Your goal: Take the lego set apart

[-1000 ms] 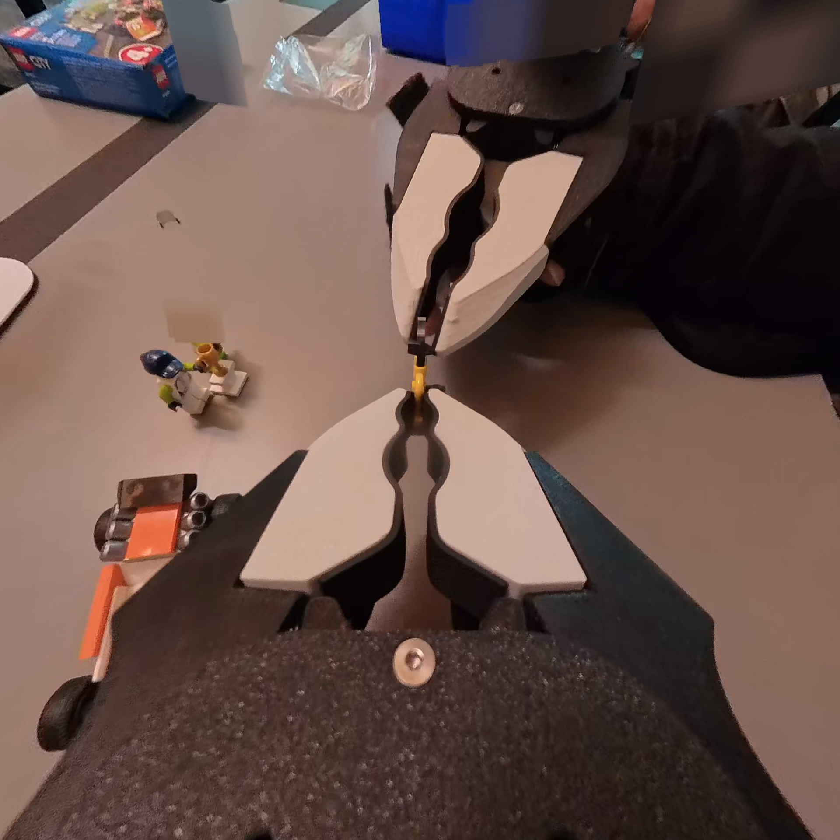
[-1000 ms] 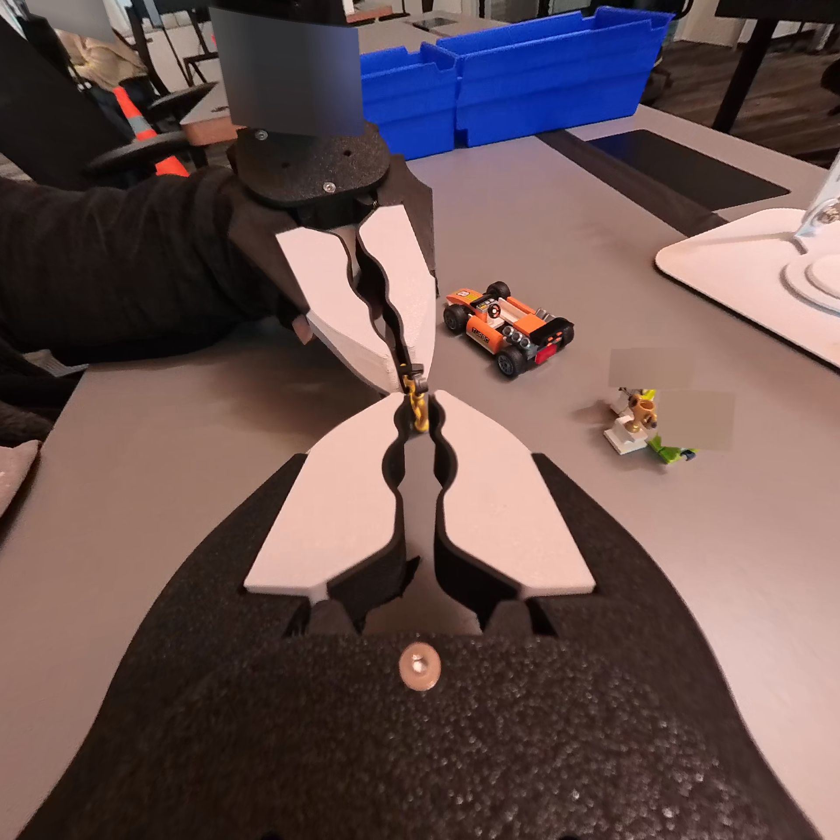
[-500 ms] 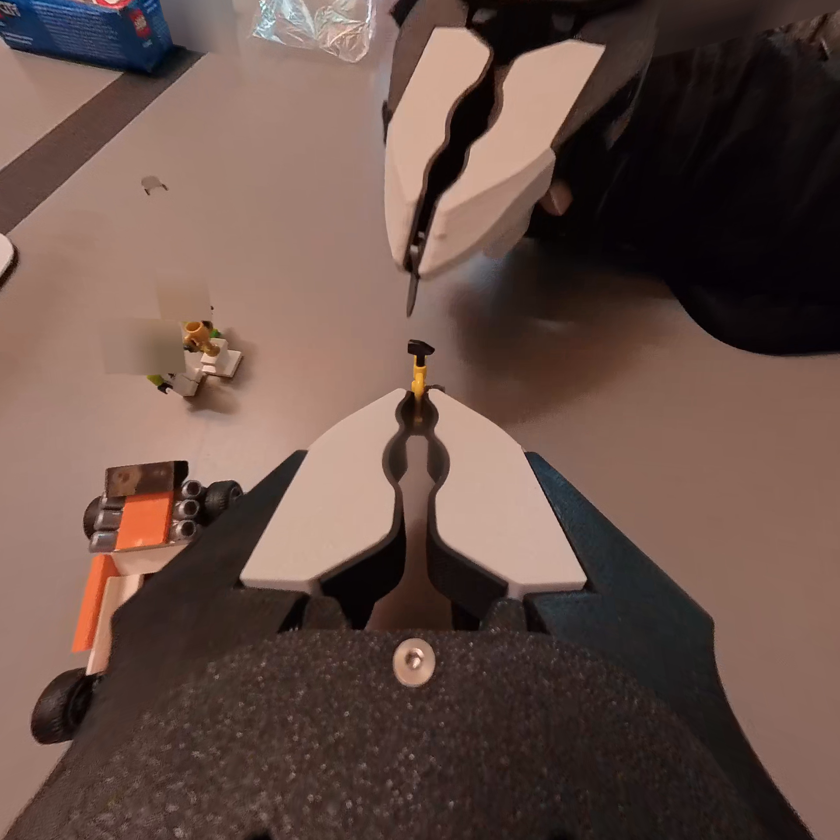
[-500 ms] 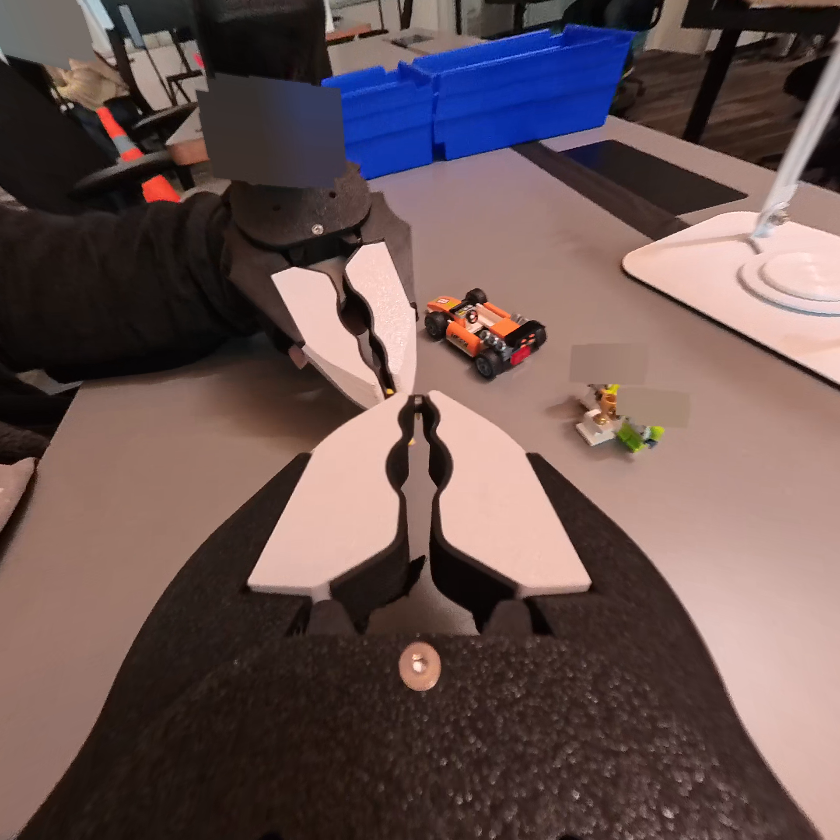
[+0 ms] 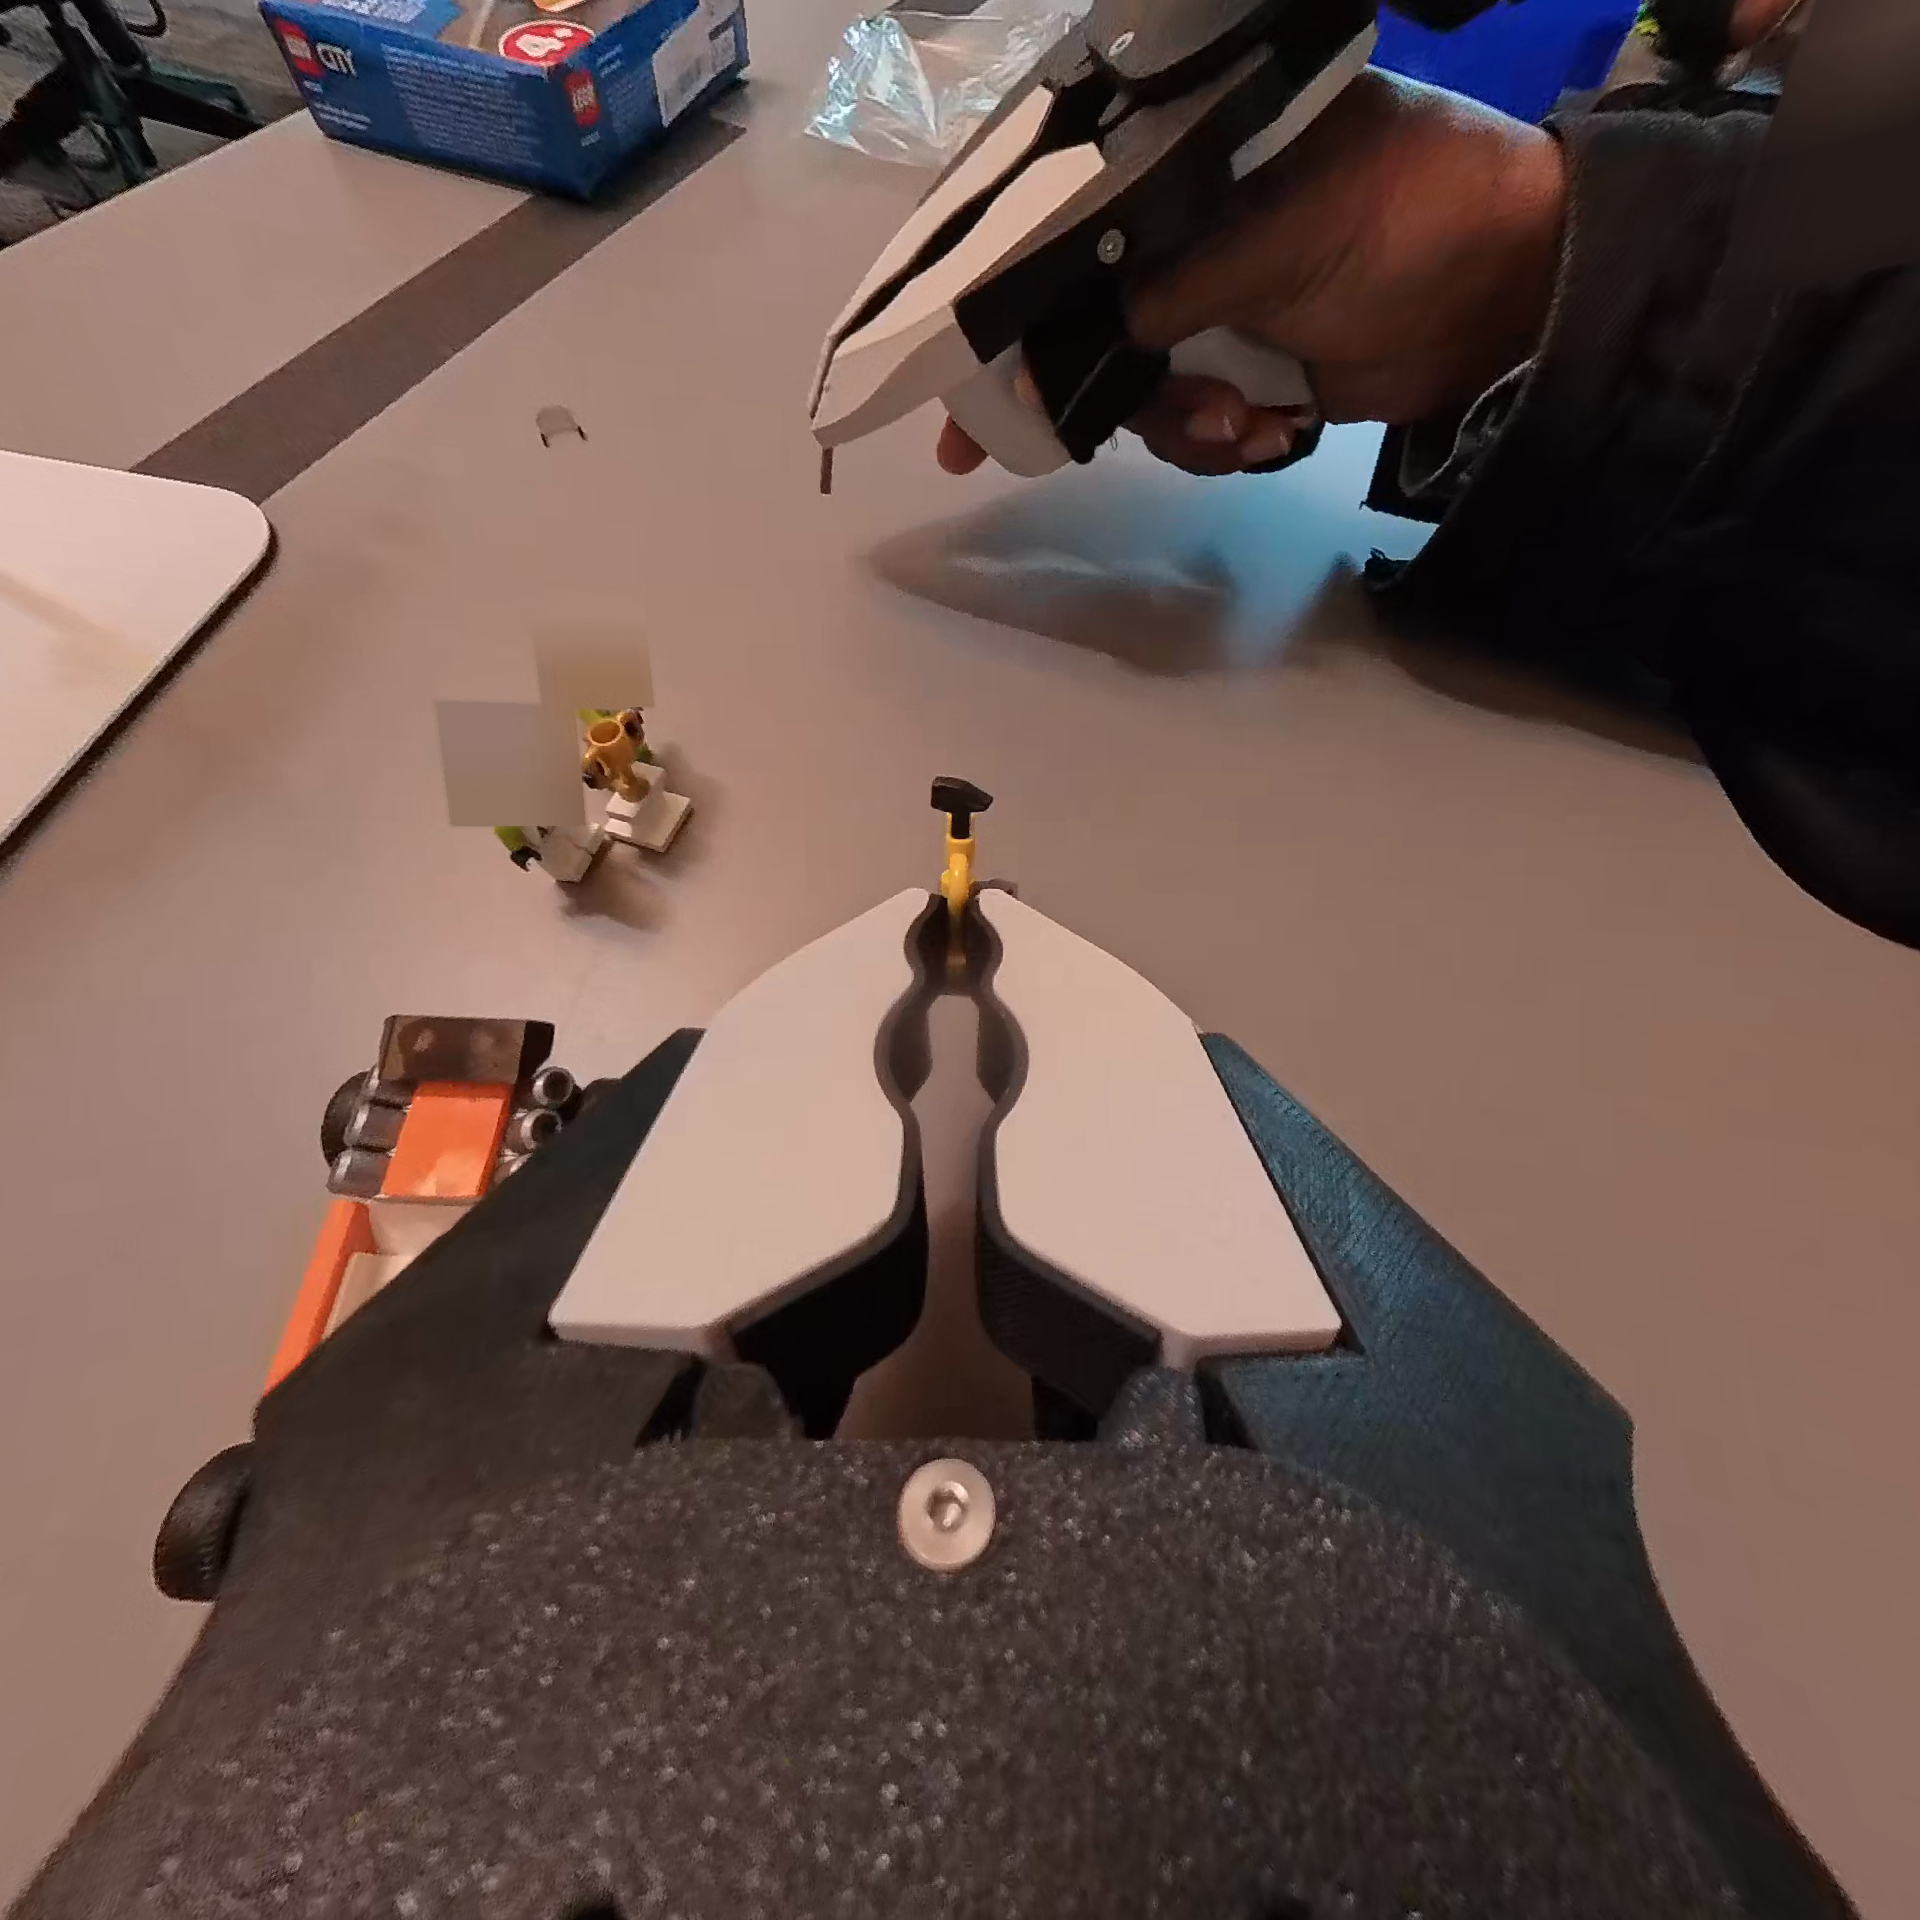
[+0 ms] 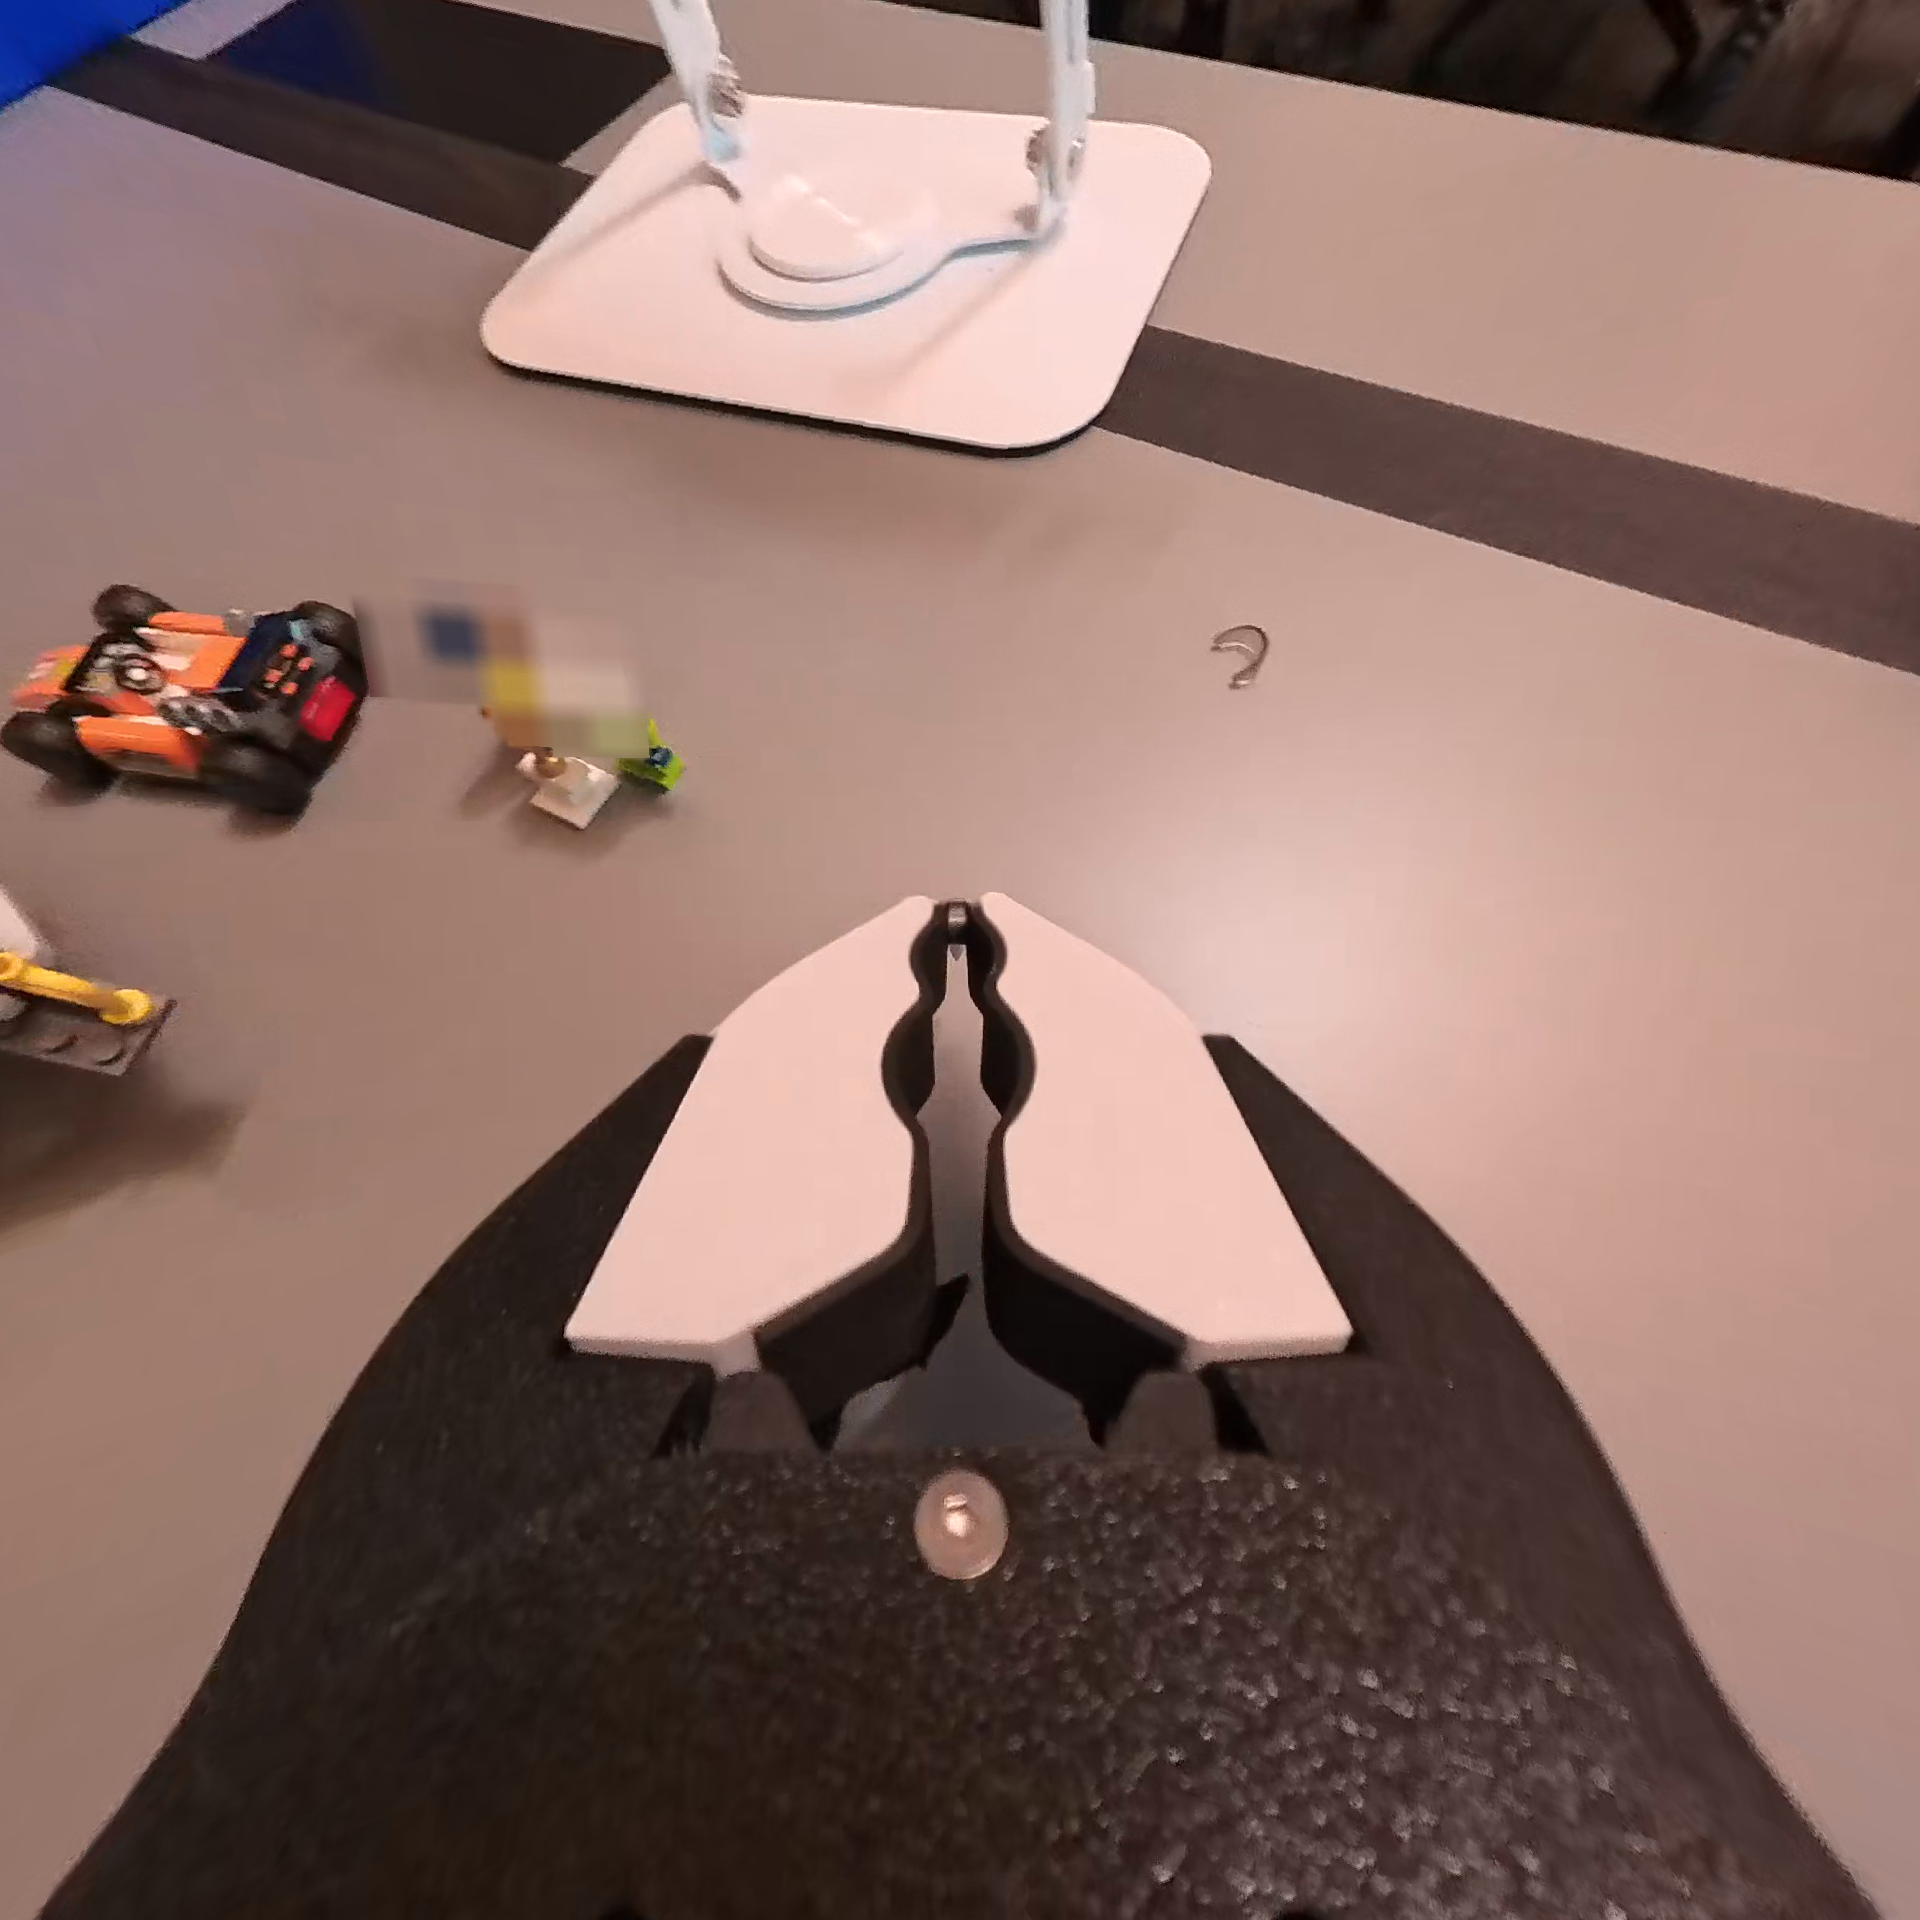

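My left gripper [image 5: 956, 902] is shut on a small yellow lego piece [image 5: 954, 857] with a black T-shaped top, held just above the grey table. It shows at the left edge of the right wrist view [image 6: 73, 995], over a dark grey plate. My right gripper [image 6: 956, 906] is shut on a tiny dark lego piece [image 6: 956, 920]. In the left wrist view the right gripper [image 5: 831, 447] hangs up and away from the left one, the dark piece [image 5: 826, 480] sticking out below its tips. The orange lego car [image 5: 436, 1132] [image 6: 187, 696] and a minifigure group [image 5: 613, 800] [image 6: 582, 779] rest on the table.
A blue lego box [image 5: 499, 73] and a clear plastic bag [image 5: 914, 83] lie at the far edge. A white lamp base [image 6: 852, 270] [image 5: 94, 603] stands beyond the minifigures. A small loose hook-shaped piece [image 6: 1242, 657] [image 5: 561, 421] lies on the table. A person's hand and dark sleeve [image 5: 1662, 416] hold the right gripper.
The two grippers were tip to tip on the yellow piece. The right gripper came off with the small dark piece, lifted away and turned toward the lamp base. The left gripper stayed shut.
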`<state>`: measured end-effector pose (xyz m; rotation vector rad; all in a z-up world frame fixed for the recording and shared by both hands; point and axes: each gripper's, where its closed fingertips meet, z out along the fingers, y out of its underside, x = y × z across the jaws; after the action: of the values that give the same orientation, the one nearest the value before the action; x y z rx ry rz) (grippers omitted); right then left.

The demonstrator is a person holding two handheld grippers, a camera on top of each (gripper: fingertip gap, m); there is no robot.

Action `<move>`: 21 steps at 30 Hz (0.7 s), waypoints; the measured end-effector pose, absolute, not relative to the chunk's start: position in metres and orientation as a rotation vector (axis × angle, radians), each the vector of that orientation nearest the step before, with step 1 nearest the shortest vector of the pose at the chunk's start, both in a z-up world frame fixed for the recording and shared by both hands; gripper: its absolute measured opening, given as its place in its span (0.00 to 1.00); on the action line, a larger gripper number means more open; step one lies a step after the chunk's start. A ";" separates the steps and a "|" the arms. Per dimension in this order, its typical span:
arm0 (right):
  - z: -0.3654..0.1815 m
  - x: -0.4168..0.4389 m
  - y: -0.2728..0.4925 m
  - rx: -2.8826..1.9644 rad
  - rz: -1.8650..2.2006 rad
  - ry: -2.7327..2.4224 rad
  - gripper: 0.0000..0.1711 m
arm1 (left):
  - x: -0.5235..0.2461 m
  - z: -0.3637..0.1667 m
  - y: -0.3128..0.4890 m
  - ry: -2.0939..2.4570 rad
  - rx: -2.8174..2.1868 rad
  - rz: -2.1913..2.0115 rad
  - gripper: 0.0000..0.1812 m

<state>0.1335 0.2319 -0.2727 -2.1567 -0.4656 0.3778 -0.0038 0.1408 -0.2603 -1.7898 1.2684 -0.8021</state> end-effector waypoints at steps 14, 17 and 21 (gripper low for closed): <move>-0.245 0.098 0.210 -2.030 0.538 -0.604 0.09 | 0.006 -0.266 0.136 1.284 -1.788 -0.768 0.02; -0.220 0.049 0.165 -1.837 0.787 -0.907 0.09 | 0.006 -0.264 0.135 1.283 -1.778 -0.786 0.02; -0.230 0.019 0.135 -1.777 0.856 -1.122 0.12 | 0.009 -0.263 0.132 1.304 -1.749 -0.784 0.02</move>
<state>0.0186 0.1354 -0.2303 -1.7771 -1.1218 0.8560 0.0086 0.1324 -0.2629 -1.7490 1.3036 -0.7839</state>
